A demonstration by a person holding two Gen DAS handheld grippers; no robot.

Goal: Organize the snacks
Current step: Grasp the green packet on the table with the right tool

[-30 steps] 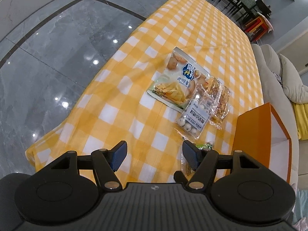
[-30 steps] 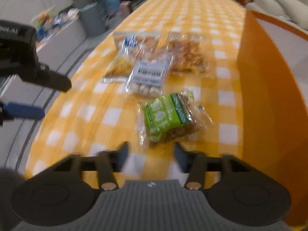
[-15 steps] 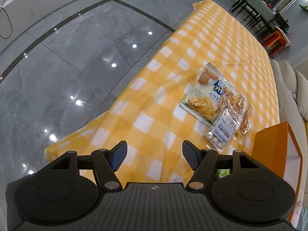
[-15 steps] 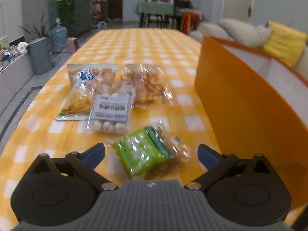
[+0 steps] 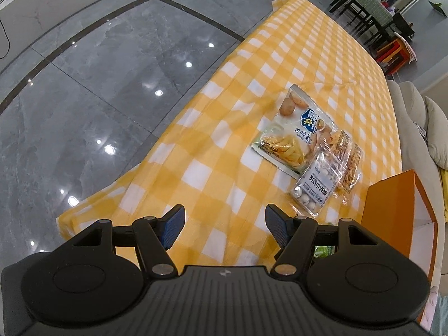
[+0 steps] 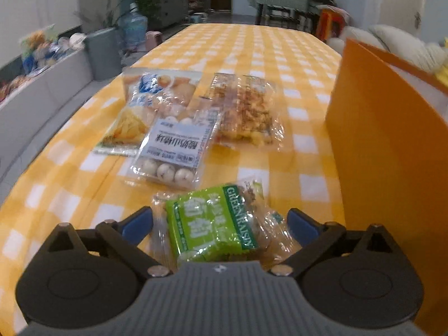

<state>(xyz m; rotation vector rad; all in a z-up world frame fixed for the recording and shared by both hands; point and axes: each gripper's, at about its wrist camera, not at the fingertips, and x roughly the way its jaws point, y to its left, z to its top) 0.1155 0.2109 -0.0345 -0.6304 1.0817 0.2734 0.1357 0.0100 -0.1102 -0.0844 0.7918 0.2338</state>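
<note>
Green raisin packet [image 6: 212, 224] now between narrowing jaws

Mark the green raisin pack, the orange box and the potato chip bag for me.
green raisin pack [image 6: 212, 224], right wrist view, green label.
orange box [image 6: 392, 168], right wrist view, near side wall.
potato chip bag [image 5: 296, 131], left wrist view, printed front.

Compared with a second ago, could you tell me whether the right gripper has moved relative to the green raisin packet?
Yes. The right gripper has moved forward and down over the green raisin packet, which now lies between its closing jaws, untouched; the orange box looms larger.
</note>
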